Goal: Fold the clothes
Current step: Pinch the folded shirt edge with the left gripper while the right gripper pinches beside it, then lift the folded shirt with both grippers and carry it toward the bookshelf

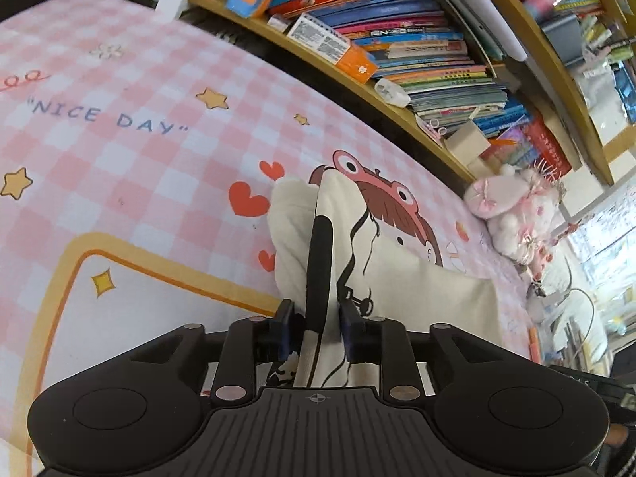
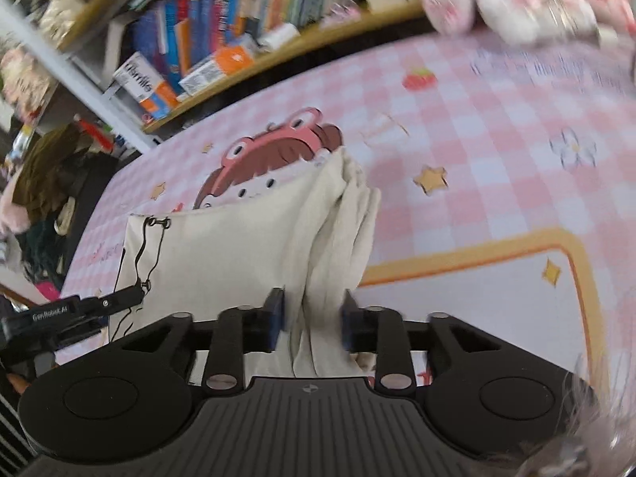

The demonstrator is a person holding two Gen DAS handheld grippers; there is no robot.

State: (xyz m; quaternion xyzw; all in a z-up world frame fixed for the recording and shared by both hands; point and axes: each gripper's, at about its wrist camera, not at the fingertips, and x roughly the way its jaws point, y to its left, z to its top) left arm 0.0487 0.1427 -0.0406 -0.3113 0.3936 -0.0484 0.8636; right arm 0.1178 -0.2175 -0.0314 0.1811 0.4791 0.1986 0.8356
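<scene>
Left gripper (image 1: 318,318) jaws pinching cream garment (image 1: 397,278) with its black trim, frame centre. Right gripper (image 2: 312,318) jaws pinching bunched cream fabric. Pink checked sheet (image 1: 139,139) underneath.

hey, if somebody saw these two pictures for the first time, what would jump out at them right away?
The cream garment, bunched up mid-frame between both sets of tongs: left tongs and right tongs each pinch a fold. Under it lies a pink checked sheet with a frog-hat cartoon girl, and crammed bookshelves run behind.
</scene>
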